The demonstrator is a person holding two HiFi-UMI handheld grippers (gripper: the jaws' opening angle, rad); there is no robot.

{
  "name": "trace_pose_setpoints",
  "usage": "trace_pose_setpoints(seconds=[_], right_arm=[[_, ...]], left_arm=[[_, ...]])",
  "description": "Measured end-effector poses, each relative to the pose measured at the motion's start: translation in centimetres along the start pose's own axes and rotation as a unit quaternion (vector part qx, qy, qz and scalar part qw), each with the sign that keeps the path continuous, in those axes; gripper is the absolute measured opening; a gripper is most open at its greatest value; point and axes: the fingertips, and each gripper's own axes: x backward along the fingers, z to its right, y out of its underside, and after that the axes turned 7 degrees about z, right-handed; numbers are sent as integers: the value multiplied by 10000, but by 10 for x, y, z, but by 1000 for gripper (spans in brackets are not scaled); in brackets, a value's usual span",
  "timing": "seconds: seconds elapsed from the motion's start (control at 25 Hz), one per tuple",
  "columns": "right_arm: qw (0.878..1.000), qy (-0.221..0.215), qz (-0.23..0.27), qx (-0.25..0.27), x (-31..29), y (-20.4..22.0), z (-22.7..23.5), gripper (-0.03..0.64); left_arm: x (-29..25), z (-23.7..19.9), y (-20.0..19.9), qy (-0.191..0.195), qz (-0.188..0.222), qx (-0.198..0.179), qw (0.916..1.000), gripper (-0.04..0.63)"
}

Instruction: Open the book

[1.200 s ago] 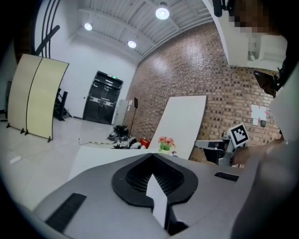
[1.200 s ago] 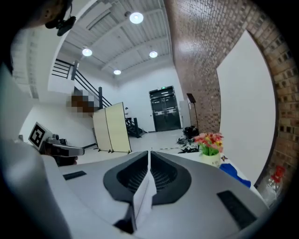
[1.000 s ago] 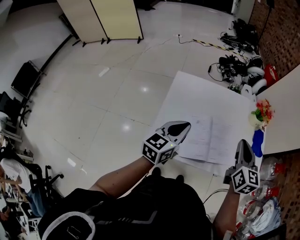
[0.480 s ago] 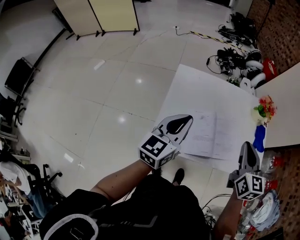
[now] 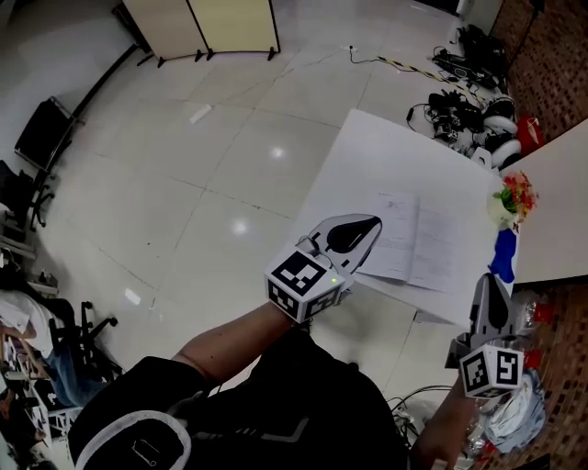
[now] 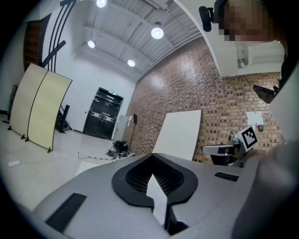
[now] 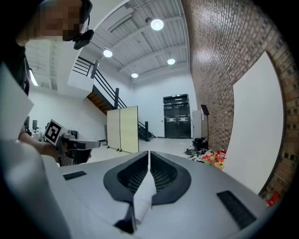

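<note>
The book [image 5: 415, 242] lies open and flat on the white table [image 5: 386, 156], its printed pages facing up. My left gripper [image 5: 372, 221] hovers at the book's left edge, jaws shut and empty. My right gripper [image 5: 486, 279] hangs off the table's near right corner, apart from the book, and is also shut on nothing. Both gripper views look level across the room, so the book is in neither. In the left gripper view the left gripper [image 6: 152, 157] is seen closed, with the right gripper's marker cube [image 6: 249, 137] beyond. The right gripper [image 7: 148, 153] shows its jaws together.
A bunch of artificial flowers [image 5: 514, 196] and a blue object [image 5: 503, 256] sit at the table's right edge, beside a white board [image 5: 554, 211]. Cables and gear [image 5: 464, 96] litter the floor beyond. A folding screen [image 5: 202, 23] stands far back; clutter [image 5: 514, 418] lies by my right.
The right gripper has drawn back from the table toward the person. The left gripper stays at the book's left edge. The view has shifted slightly.
</note>
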Motion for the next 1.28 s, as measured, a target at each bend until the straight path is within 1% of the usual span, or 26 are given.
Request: trace_pose_setpoints(seconds=[0.12,0.24,0.32,0.44,0.56,0.64,0.76,0.88,0.96,1.12,1.28], right_arm=[[9997,-196,123,23,41,-2,12,5],[9987,-451,119,205,81,0,25,5],[9976,-638,121,230,105,-1,29,5],[9958,-885,192,125,132,-7,28,5],[9941,-1036,304,121,156,-12,15,5],[9935,-1069,385,99,173,-15,1,5],[9933,-1061,457,66,199,-14,-29,5],[9939,-1004,389,250,229,-13,-71,5],[9945,-941,352,300,250,-10,-100,5],[9961,-831,213,220,296,1,-158,5],[9967,-747,136,292,341,-2,-187,5]], left_arm=[[10,46,5,-194,-18,-92,9998,-2],[26,96,5,-468,58,-80,9989,-2],[37,125,7,-631,53,-195,9978,-2],[54,159,2,-834,27,-297,9961,-2],[85,188,-10,-895,9,-424,9951,-2],[108,203,-17,-871,67,-522,9948,-2],[146,220,-22,-782,232,-562,9951,-2],[192,233,-19,-727,283,-541,9955,-2],[223,240,-16,-643,277,-510,9962,-2],[283,254,-7,-357,169,-366,9985,-2],[318,275,-7,-226,151,-229,9994,-2]])
